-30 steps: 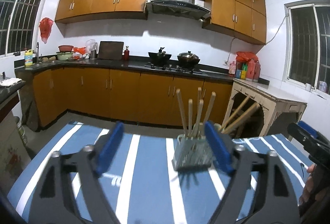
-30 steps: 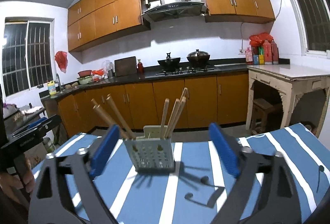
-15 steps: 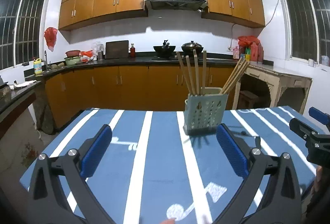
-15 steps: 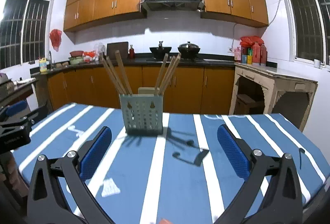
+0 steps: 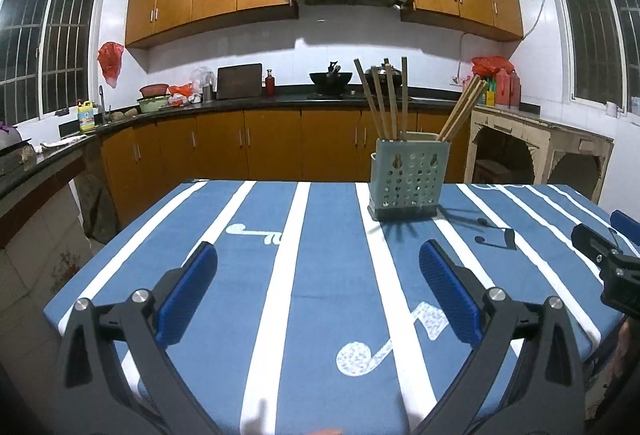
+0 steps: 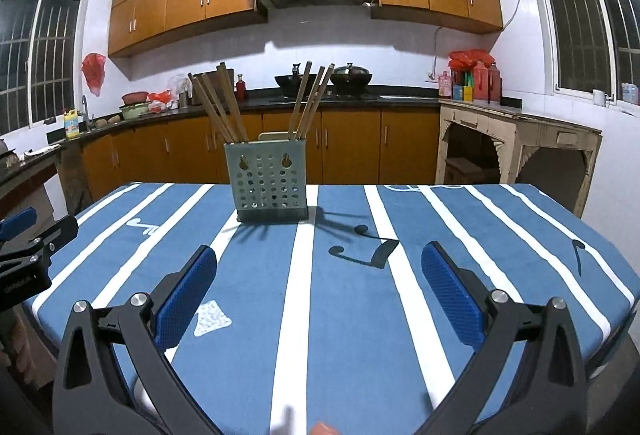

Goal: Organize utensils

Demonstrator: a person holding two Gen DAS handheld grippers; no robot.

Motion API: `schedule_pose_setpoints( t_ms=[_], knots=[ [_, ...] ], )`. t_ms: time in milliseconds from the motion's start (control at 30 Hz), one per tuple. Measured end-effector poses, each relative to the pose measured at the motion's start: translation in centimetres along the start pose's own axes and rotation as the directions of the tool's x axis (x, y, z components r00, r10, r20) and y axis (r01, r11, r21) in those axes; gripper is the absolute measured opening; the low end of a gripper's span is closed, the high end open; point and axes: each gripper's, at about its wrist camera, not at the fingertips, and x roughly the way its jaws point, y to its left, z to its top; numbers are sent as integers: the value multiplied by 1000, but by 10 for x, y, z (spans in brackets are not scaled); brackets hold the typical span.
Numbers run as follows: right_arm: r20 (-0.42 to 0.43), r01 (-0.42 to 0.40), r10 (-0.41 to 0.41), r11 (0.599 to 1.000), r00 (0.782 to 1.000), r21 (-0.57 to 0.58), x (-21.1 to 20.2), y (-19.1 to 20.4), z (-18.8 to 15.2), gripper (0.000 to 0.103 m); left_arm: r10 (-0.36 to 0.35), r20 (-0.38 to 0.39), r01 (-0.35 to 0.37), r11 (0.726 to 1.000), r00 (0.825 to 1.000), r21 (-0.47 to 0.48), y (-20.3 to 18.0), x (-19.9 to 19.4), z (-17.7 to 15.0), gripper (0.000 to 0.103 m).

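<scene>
A pale green perforated utensil holder (image 5: 408, 182) stands upright on the blue striped tablecloth (image 5: 328, 275) near the far edge; it also shows in the right wrist view (image 6: 271, 183). Several wooden chopsticks (image 5: 384, 99) stand in it, in two leaning bunches (image 6: 218, 103). My left gripper (image 5: 318, 267) is open and empty, well short of the holder. My right gripper (image 6: 320, 267) is open and empty, also short of it. The right gripper's tip shows at the right edge of the left wrist view (image 5: 604, 255). The left gripper's tip shows at the left edge of the right wrist view (image 6: 36, 247).
Kitchen cabinets and a dark counter (image 5: 248, 103) with pots run behind the table. A worn cream side table (image 6: 520, 139) stands at the right. The cloth carries white stripes and music-note prints (image 5: 384, 347).
Both grippers have pulled back from the holder and away toward the near table edge. The holder looks smaller and farther off. Both stay open and empty.
</scene>
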Motion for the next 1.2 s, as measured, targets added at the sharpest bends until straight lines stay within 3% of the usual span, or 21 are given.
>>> schedule_pose_setpoints(
  t_ms=[1200],
  knots=[
    [-3,-15,15,1000,1000,14,-6,2,-12,101,-12,-19,12,1000,1000,-20,-6,2,-20,99]
  ],
)
